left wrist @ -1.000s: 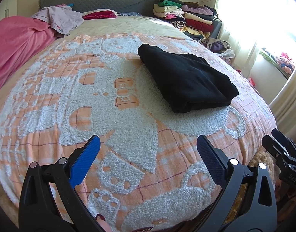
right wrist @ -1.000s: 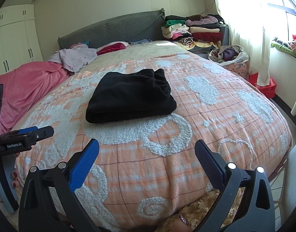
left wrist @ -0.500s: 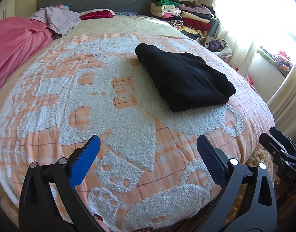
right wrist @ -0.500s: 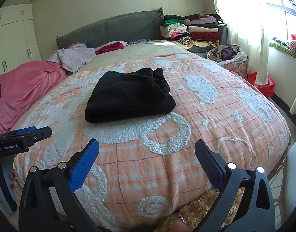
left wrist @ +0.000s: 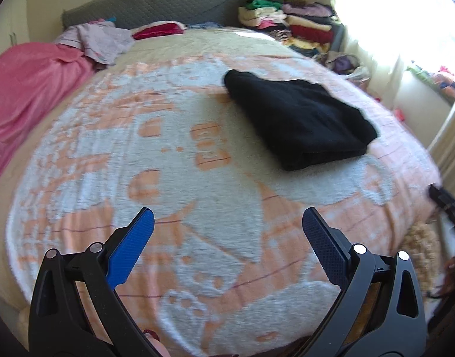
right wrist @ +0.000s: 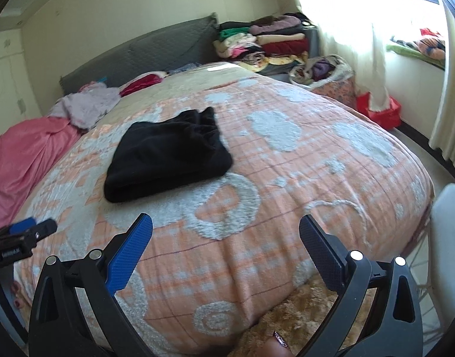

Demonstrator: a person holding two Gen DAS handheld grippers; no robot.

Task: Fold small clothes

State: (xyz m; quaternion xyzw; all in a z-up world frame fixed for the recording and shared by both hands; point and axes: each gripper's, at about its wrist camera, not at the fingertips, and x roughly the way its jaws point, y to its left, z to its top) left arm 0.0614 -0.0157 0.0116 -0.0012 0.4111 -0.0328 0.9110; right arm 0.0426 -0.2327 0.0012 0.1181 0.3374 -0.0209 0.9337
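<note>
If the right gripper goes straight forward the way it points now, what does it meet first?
Most likely the orange and white bedspread. The open right gripper points over it with nothing between its fingers. The folded black garment lies left of that line, so it would probably be missed, though depth is unclear.

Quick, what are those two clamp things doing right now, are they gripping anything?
Left gripper: open, holding nothing, above the bedspread.
Right gripper: open, holding nothing; the folded black garment lies untouched ahead.
</note>
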